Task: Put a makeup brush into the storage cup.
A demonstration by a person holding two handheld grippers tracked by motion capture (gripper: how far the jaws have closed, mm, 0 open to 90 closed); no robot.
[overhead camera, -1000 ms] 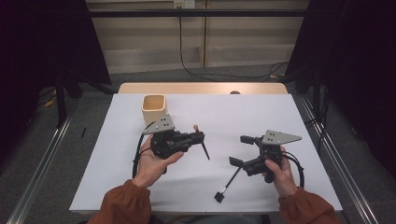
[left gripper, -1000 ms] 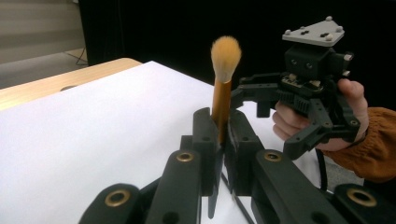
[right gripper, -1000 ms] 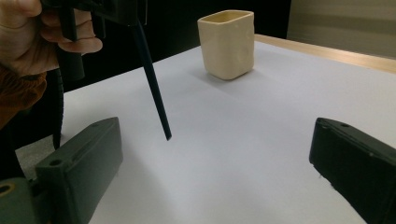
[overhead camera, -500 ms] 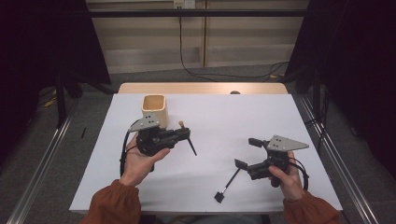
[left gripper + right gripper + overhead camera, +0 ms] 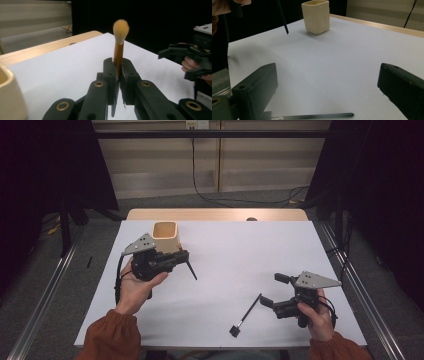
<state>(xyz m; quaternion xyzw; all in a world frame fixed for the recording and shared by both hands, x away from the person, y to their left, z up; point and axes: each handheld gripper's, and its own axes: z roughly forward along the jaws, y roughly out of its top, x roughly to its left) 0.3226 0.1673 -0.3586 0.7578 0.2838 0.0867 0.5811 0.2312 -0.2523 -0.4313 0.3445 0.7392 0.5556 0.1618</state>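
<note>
My left gripper [image 5: 181,256] is shut on a makeup brush [image 5: 118,51] with an orange ferrule and a tan bristle head that stands up past the jaws. Its thin black handle [image 5: 190,269] slants down toward the table just right of a cream square cup [image 5: 165,236]. In the left gripper view the jaws [image 5: 117,67] clamp the ferrule. A second brush [image 5: 247,314], all black, lies flat near the table's front. My right gripper [image 5: 272,290] hovers open just right of it. In the right gripper view this brush [image 5: 317,115] lies below the wide-apart jaws [image 5: 329,86].
White paper [image 5: 240,255] covers the table, with a wooden edge [image 5: 215,214] at the back. The cup [image 5: 316,16] stands at the back left. Metal rails [image 5: 367,320] run along both sides of the table.
The left gripper has carried the tan brush leftward, closer to the cup. The right gripper has drifted right and a little toward the front edge. The black brush has not moved.
</note>
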